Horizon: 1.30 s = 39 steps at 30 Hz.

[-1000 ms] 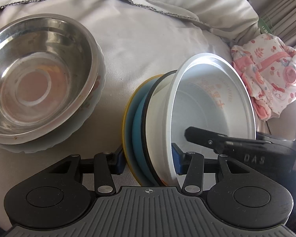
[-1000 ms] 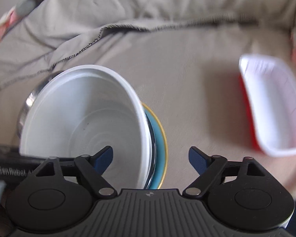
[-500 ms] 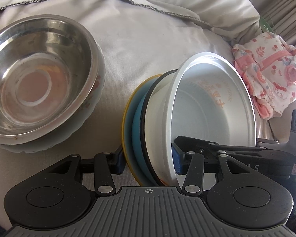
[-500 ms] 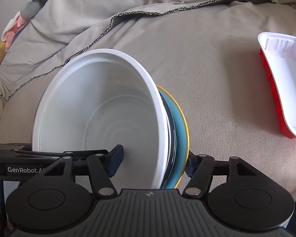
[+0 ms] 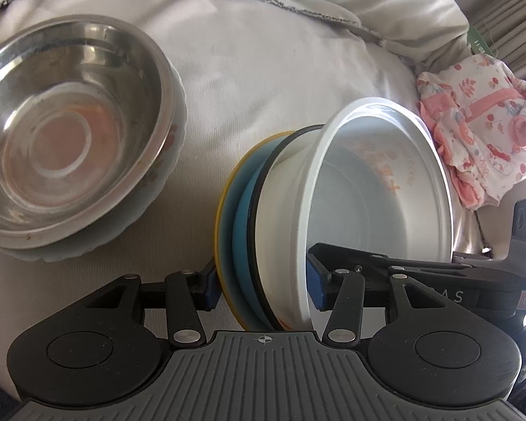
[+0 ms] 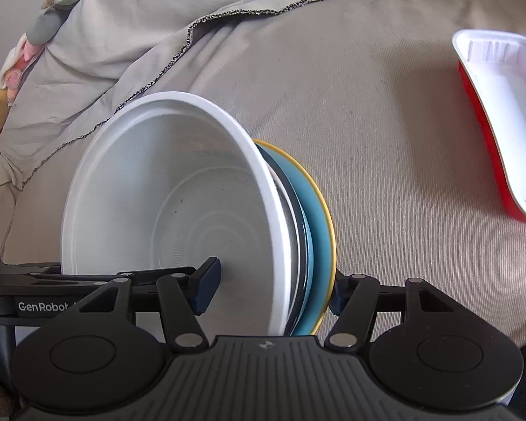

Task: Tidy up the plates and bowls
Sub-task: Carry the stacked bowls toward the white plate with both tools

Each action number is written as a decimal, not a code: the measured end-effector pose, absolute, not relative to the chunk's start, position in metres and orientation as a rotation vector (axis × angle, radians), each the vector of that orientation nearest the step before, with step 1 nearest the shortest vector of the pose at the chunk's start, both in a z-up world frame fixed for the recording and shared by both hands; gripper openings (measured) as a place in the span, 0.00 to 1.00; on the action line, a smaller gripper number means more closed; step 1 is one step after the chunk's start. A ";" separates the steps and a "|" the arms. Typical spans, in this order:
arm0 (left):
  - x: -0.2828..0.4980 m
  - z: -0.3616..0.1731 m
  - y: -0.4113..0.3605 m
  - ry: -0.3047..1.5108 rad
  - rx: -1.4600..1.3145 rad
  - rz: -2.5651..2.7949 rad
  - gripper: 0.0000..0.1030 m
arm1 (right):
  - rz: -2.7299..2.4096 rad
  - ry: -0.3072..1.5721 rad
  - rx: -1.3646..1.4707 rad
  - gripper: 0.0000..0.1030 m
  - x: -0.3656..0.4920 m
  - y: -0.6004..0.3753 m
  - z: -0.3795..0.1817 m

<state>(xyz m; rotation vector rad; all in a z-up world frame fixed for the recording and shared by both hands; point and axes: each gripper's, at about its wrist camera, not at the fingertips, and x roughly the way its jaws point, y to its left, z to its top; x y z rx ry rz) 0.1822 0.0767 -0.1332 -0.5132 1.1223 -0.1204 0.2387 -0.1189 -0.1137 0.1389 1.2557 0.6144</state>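
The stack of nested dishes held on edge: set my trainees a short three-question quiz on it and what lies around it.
1. True or false: both hand-held grippers clamp the same stack.
2. Multiple choice: which dish faces outward with its open side showing? A) the white bowl B) the blue plate C) the steel bowl
3. Fill in: the red-and-white tray lies on the ____.

Key
1. True: the left hand-held gripper and the right hand-held gripper each have one finger inside the white bowl and one behind the blue plate.
2. A
3. Cloth
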 end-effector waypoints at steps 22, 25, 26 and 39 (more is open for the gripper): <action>0.181 -0.132 0.072 1.131 -0.506 -0.106 0.51 | 0.621 1.301 0.190 0.59 0.238 -0.125 -0.121; 0.181 -0.131 0.071 1.133 -0.502 -0.108 0.51 | 0.626 1.301 0.189 0.59 0.235 -0.127 -0.118; 0.181 -0.131 0.071 1.134 -0.504 -0.110 0.52 | 0.628 1.299 0.186 0.59 0.234 -0.128 -0.117; 0.180 -0.073 0.085 0.935 -0.545 -0.165 0.52 | 0.634 1.124 0.100 0.60 0.235 -0.116 -0.045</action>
